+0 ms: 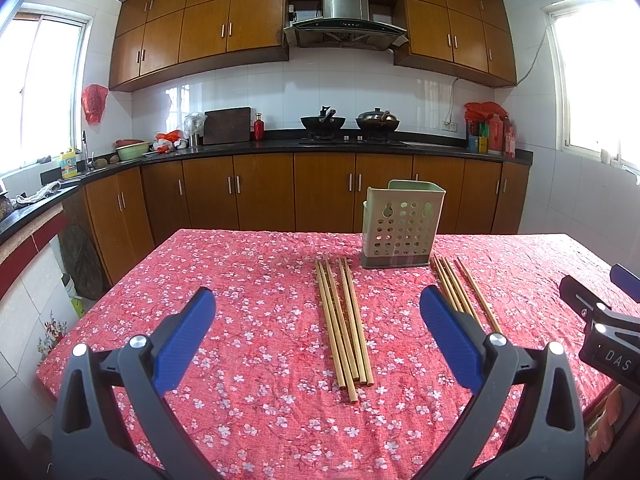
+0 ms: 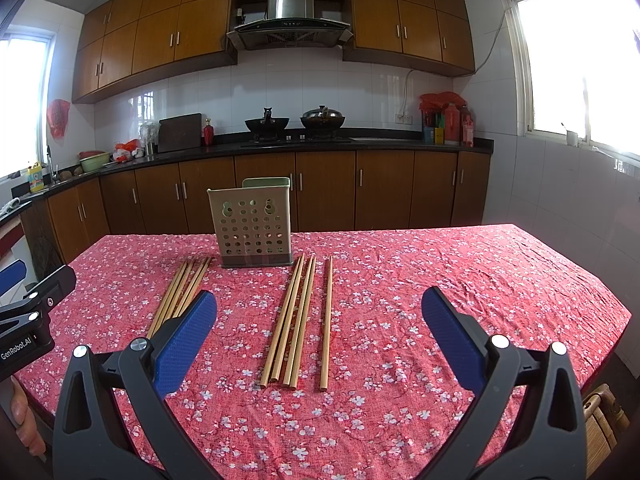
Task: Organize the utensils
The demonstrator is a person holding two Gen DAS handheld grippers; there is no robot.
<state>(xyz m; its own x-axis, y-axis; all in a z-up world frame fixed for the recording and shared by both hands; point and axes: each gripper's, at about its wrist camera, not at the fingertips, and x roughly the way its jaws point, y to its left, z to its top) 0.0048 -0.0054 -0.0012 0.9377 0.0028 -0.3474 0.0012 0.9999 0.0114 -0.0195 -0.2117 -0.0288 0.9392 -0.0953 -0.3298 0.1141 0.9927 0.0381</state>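
We see two loose bunches of chopsticks lying flat on the red floral surface (image 2: 440, 272), both in front of the perforated green holder (image 2: 253, 222), which we take as our landmark. One bunch (image 1: 345, 320) lies to the holder's left and nearer us; the other bunch (image 2: 294, 322) lies to its right, with a single stick (image 2: 326, 322) just beside it, apart from the rest. The far tips of both bunches come near the holder's base, and we cannot tell whether any touch it.

We judge these sticks to be light, stiff and smooth, bamboo or wood by their look, so they should roll and slide easily on the cloth and may fan out if pinched off-centre. We would take hold across the middle of a bunch, squeezing the sticks side to side so they stay parallel, then tip them upright over the holder's open top. The holder looks light as well and might shift if nudged.

Our left hand-held gripper (image 1: 318, 312) hovers above the surface, short of the holder, released with its blue pads wide apart and nothing between them. Our right hand-held gripper (image 2: 320, 314) is posed alike, spread and empty, pointing level toward the holder
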